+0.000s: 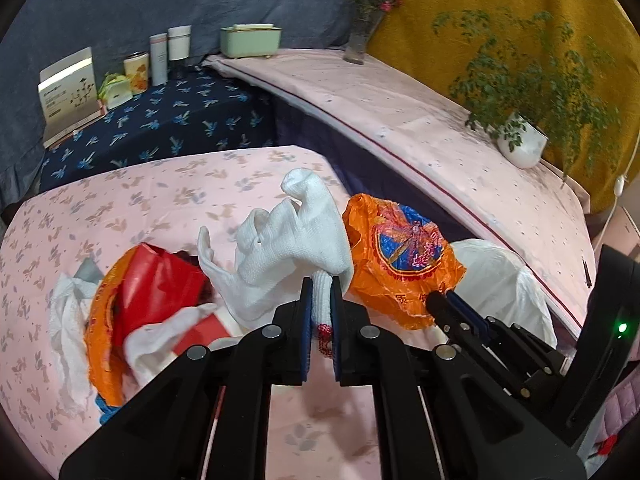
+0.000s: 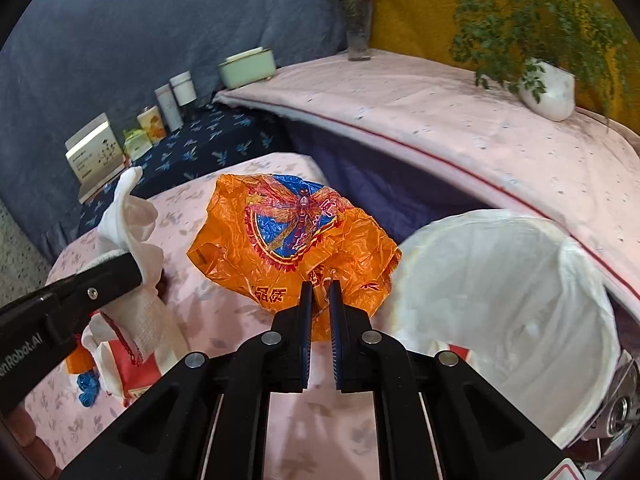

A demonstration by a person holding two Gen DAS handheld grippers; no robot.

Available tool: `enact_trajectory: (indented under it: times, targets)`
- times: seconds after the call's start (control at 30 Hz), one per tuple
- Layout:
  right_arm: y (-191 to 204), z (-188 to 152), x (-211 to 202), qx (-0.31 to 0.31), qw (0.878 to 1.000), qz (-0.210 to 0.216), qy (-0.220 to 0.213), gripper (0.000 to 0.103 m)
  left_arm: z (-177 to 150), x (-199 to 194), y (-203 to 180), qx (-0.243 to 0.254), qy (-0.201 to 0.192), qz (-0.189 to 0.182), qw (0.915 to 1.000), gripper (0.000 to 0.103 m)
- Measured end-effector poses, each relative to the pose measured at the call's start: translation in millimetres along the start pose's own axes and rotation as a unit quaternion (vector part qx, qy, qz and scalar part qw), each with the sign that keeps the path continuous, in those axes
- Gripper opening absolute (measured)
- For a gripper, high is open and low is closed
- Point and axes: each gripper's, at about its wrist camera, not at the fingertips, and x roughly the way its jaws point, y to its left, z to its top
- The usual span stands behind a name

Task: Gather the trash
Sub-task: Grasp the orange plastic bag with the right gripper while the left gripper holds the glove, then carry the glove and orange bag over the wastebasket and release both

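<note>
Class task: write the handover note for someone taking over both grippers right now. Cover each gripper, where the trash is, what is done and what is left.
Left gripper: shut on the white knitted cotton glove, lifted off the table.
Right gripper: shut on the crumpled orange plastic bag with a dragonfly print, beside the bin.
White-lined trash bin: on the right, open; little visible inside.
Left on the pink floral tablecloth: red wrapper, white paper tissue, more orange plastic, a small blue scrap.
Next: probably drop both held pieces in the bin, then collect that pile.
</note>
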Motion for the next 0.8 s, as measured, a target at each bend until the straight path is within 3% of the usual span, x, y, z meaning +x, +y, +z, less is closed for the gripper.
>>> enact_trajectory:
  times: [0.4, 0.8]
  targets:
    - [-87, -3, -33, 0.051, 0.997, -0.053, -0.021, 0.008, -9, 13, -84, 0.063, 0.015, -0.038, 0.9972, 0.007]
    - [-160, -22, -36, 0.104, 0.990, -0.098, -0.010, 0.008, -20, 43, -157, 0.119, 0.054, -0.100, 0.9863, 0.009]
